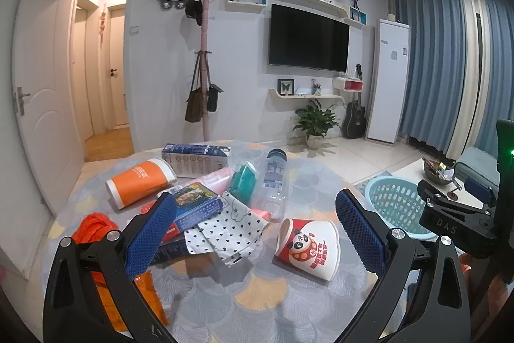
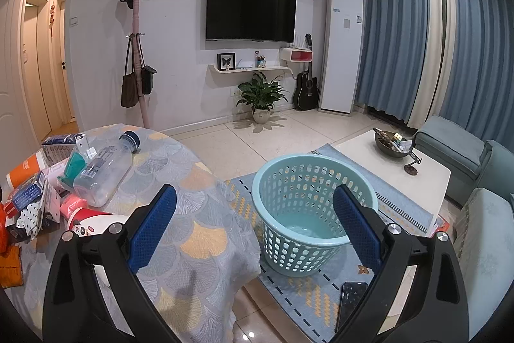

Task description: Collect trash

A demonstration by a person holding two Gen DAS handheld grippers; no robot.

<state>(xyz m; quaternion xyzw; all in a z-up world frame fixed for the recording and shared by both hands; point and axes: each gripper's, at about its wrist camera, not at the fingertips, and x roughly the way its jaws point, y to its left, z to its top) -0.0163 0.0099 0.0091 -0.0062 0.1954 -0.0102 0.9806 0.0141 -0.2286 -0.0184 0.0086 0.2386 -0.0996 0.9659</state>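
Left gripper (image 1: 253,233) fingers spread over panda cup (image 1: 308,248); right gripper (image 2: 253,229) fingers spread above basket (image 2: 308,208).

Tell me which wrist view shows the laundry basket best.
The right wrist view: the light-blue laundry basket sits whole, its bare bottom visible. The left wrist view shows only part of it, cut off by gripper parts.

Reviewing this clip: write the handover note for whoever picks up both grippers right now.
Left gripper: open, empty, above the table litter. Right gripper: open, empty, aimed toward the basket.
Trash all on the table: panda paper cup, clear bottle, orange cup, cartons, wrappers.
Basket on the floor rug, looks empty.
Done: nothing visible. Left: all of it; the panda cup seems the closest pick.
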